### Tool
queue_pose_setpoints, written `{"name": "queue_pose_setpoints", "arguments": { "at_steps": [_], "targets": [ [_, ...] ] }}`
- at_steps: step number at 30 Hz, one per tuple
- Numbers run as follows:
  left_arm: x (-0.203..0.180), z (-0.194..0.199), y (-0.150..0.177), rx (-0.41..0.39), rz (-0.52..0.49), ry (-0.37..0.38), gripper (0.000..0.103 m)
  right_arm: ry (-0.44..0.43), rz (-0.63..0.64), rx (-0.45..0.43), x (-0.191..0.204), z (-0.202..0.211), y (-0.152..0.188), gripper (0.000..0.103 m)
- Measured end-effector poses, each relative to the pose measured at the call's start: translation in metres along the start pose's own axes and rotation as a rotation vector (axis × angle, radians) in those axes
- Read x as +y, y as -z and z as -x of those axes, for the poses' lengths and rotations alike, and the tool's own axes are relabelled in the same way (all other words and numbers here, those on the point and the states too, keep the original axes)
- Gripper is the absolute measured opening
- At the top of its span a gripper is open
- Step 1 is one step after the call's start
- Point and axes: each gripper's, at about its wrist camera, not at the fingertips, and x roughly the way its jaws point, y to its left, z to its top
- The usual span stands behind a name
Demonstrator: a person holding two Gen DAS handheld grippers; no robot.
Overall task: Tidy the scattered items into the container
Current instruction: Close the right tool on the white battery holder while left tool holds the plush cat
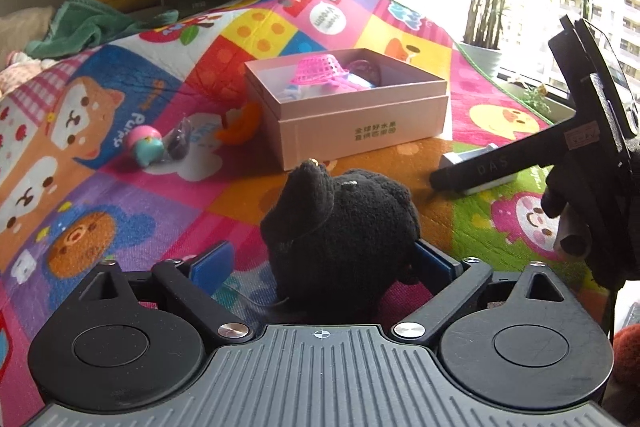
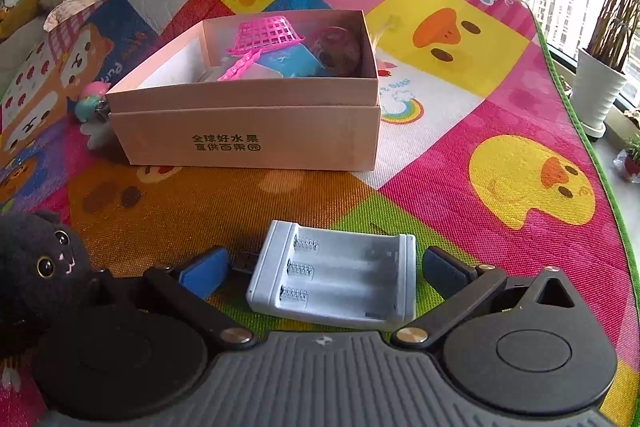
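A black plush cat [image 1: 340,223] sits on the colourful play mat between the fingers of my left gripper [image 1: 322,261]. The jaws are open: the left blue pad [image 1: 212,263] stands clear of the plush. My right gripper [image 2: 324,273] is open around a white battery holder [image 2: 336,279] lying flat on the mat, with gaps on both sides. The plush cat [image 2: 44,259] also shows at the left of the right wrist view. Beyond both stands the pink cardboard box [image 1: 360,123] [image 2: 248,135], holding a pink basket [image 2: 264,33], a blue item and a speckled ball.
Left of the box lie a pink and teal toy [image 1: 144,145], a dark wrapped item [image 1: 178,143] and an orange piece [image 1: 240,127]. A green towel [image 1: 92,23] lies at the mat's far left. A white potted plant [image 2: 596,87] stands past the mat's right edge.
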Motion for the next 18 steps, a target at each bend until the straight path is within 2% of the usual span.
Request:
{"name": "queue_pose_setpoints", "arguments": {
  "at_steps": [1,3,4,5,9,18],
  "targets": [
    [-0.001,-0.001,0.0,0.007,-0.002,0.005,0.088,-0.005,0.007,-0.002,0.002,0.001,0.001,0.103],
    [-0.003,-0.004,-0.001,0.007,-0.009,-0.009,0.093,-0.001,0.028,-0.012,0.007,0.003,0.003,0.102],
    [-0.003,-0.005,-0.001,0.005,-0.011,-0.017,0.095,0.01,0.047,-0.018,0.01,0.005,0.005,0.094],
    [-0.003,-0.006,-0.001,0.005,-0.01,-0.019,0.095,0.015,0.064,-0.023,0.012,0.007,0.006,0.093],
    [-0.003,-0.014,-0.004,0.014,-0.002,-0.007,0.096,0.007,0.071,-0.041,0.012,0.021,0.01,0.093],
    [-0.019,-0.028,-0.008,0.01,-0.032,-0.008,0.087,0.003,0.06,-0.086,0.003,0.059,0.019,0.093]
  ]
}}
